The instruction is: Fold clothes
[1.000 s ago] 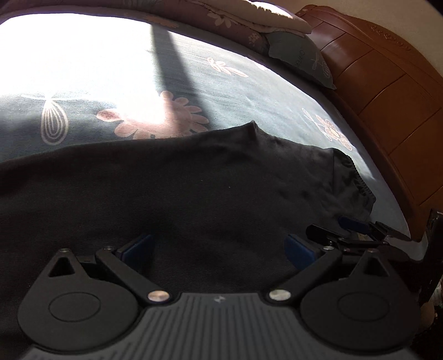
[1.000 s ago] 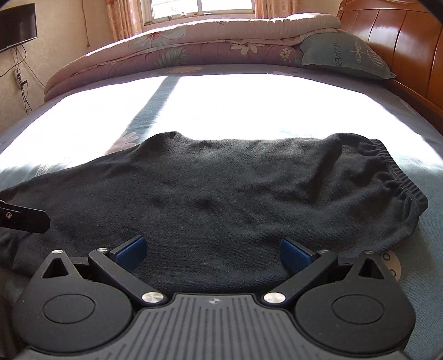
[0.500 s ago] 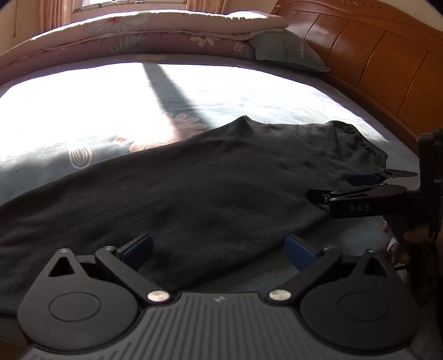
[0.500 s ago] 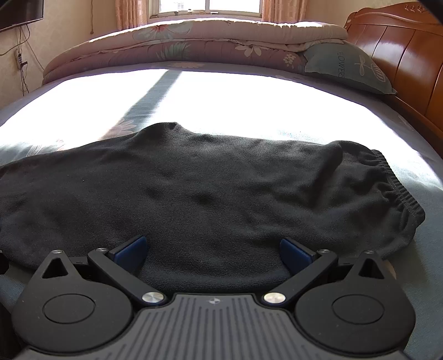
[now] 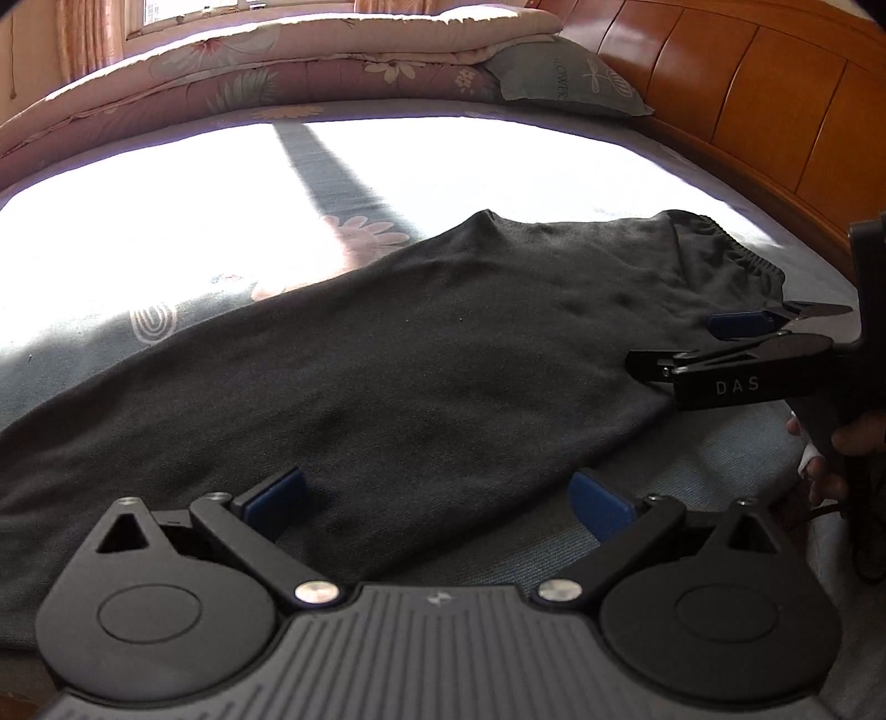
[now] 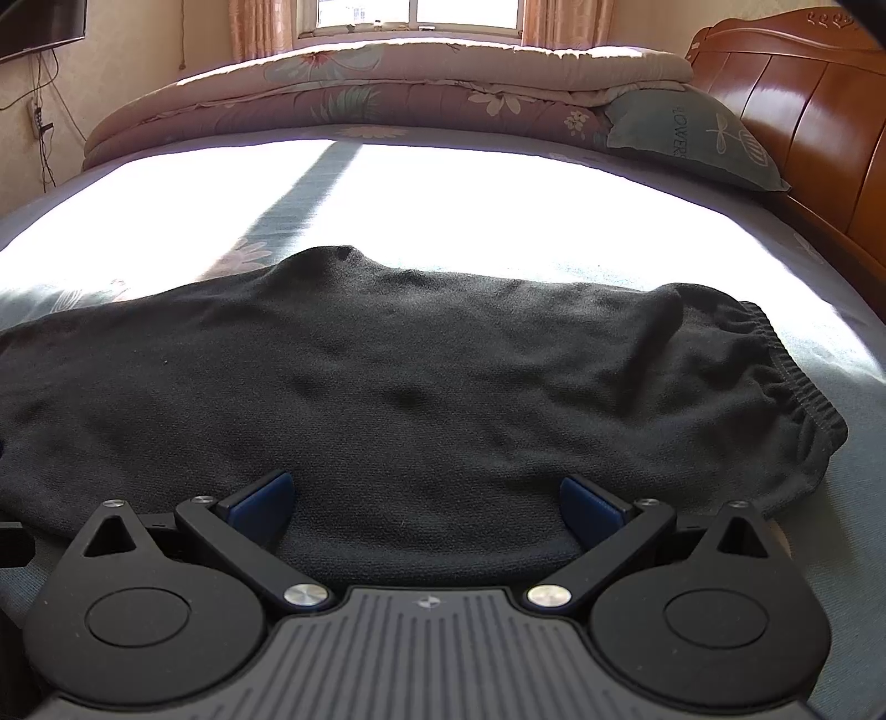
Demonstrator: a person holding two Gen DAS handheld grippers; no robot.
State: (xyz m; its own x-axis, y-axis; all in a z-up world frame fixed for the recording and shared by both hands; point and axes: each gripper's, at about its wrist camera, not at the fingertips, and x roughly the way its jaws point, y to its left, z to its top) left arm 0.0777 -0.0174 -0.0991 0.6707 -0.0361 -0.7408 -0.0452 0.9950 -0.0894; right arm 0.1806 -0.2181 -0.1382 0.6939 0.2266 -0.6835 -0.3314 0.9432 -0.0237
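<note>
Garment first: we are cataloguing dark grey trousers (image 6: 421, 387) lying flat across a blue-grey bedsheet (image 5: 166, 232), the elastic waistband (image 6: 797, 387) pointing toward the wooden headboard (image 6: 803, 111) and the legs trailing off to the left. We are holding the left gripper (image 5: 437, 495) low over the near edge of the fabric, its blue-padded fingers (image 5: 274, 493) spread wide, one above cloth and the other above bare sheet, gripping nothing. We are holding the right gripper (image 6: 426, 498) likewise spread apart, both pads hovering over the near hem closer to the waistband; whether they are touching the cloth we cannot tell. From the left camera we are seeing the right gripper side-on at the trousers' near edge, a hand (image 5: 836, 443) wrapping its handle. Sunlight is washing out the sheet's far half. A folded floral quilt (image 6: 387, 88) and a grey-green pillow (image 6: 692, 138) are sitting along the far side, under a window (image 6: 415, 11).
</note>
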